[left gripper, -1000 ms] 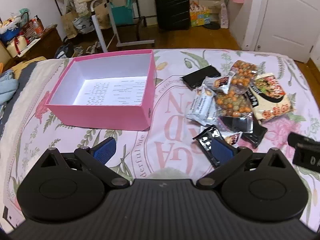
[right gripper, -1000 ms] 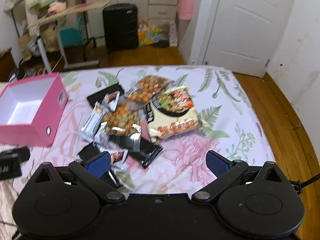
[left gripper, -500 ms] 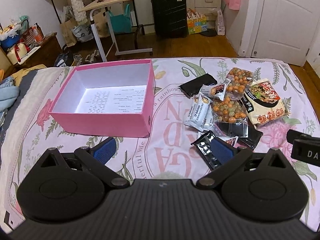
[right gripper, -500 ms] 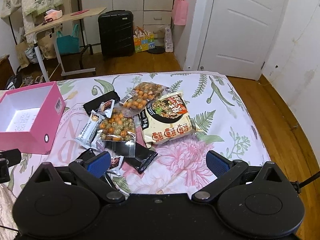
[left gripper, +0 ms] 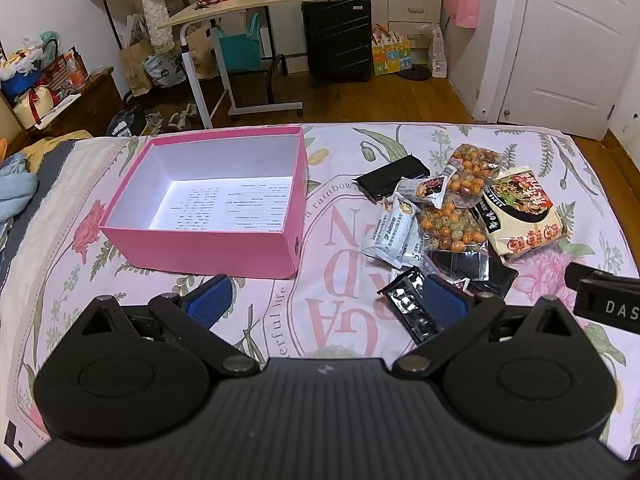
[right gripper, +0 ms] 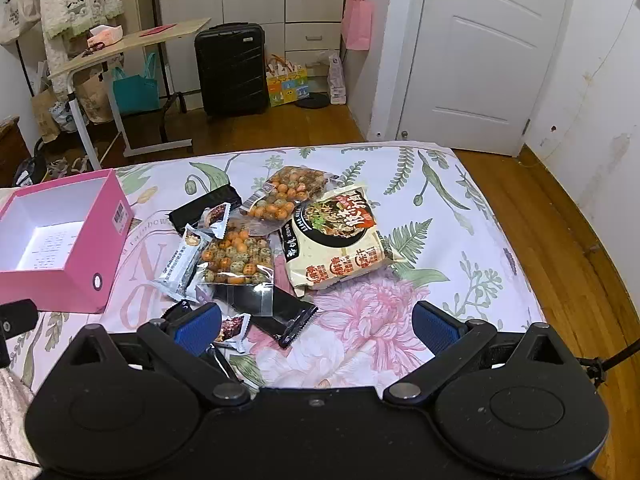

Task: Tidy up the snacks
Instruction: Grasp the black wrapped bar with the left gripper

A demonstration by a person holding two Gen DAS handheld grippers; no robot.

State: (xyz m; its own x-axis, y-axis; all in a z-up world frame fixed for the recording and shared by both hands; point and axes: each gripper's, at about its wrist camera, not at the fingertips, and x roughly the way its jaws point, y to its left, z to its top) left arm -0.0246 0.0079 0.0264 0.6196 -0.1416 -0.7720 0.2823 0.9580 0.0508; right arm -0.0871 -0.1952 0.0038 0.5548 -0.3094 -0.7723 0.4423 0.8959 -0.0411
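An open pink box point(left gripper: 192, 254) with a white inside stands on the floral bedspread, empty but for a printed sheet; it also shows in the right wrist view point(right gripper: 76, 276). To its right lies a pile of snacks: a noodle packet point(left gripper: 520, 214) point(right gripper: 336, 240), two clear bags of coated nuts point(left gripper: 450, 226) point(right gripper: 236, 258), white bar wrappers point(left gripper: 390, 230) and black packets point(right gripper: 286, 312). My left gripper point(left gripper: 326, 300) is open and empty, held back above the bed. My right gripper point(right gripper: 316, 322) is open and empty, near the pile's front edge.
The bed's far edge drops to a wooden floor. Beyond it stand a rolling side table point(left gripper: 248, 8), a black suitcase point(right gripper: 232, 68), bags and a white door point(right gripper: 484, 52). The right gripper's body point(left gripper: 608, 304) shows at the left view's right edge.
Both grippers have risen and drawn back from the bed, so the box and snacks look smaller and lower. Both grippers stay open. No snack has moved.
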